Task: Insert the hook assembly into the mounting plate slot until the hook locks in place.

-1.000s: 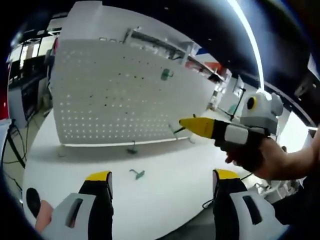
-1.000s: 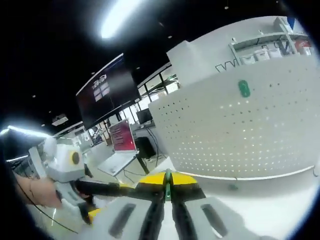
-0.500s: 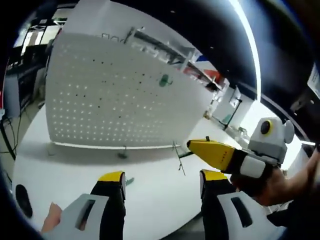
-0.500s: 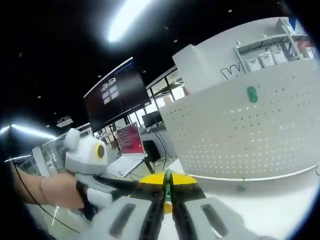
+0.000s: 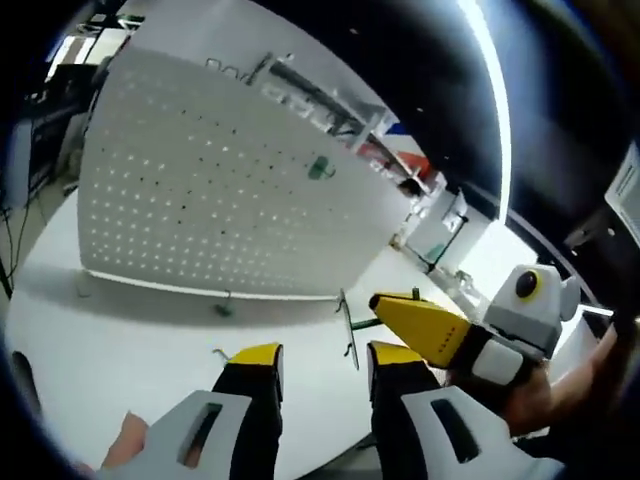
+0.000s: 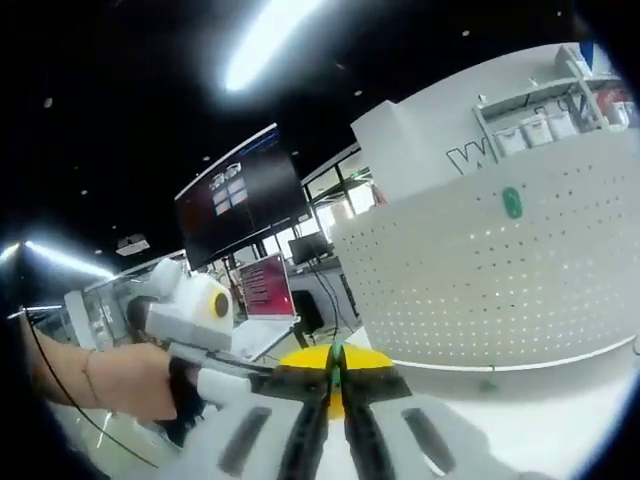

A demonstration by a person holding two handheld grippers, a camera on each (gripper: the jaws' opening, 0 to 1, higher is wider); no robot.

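In the left gripper view the white pegboard mounting plate [image 5: 200, 200] stands upright on the white table [image 5: 110, 345], with a green hook [image 5: 320, 168] fixed on it. My right gripper [image 5: 385, 303] comes in from the right, shut on a thin wire hook assembly [image 5: 346, 325] that hangs just ahead of my left gripper [image 5: 324, 352]. The left jaws are open, a narrow gap apart, with nothing held. In the right gripper view my right gripper [image 6: 336, 366] is shut on the hook's green part [image 6: 337, 349]; the pegboard [image 6: 500, 280] and its green hook [image 6: 512, 202] lie to the right.
Two loose hooks [image 5: 222, 309] [image 5: 219, 352] lie on the table before the pegboard. A hand [image 6: 120, 380] holds the left gripper's body [image 6: 190, 305]. A dark screen [image 6: 240, 205] and a red-lit laptop [image 6: 265, 285] stand behind. Shelving [image 5: 330, 100] rises beyond the pegboard.
My left jaws have drawn closer together. The right gripper with the hook has moved left and nearer, until it is just ahead of them. Both views have shifted with the hands.
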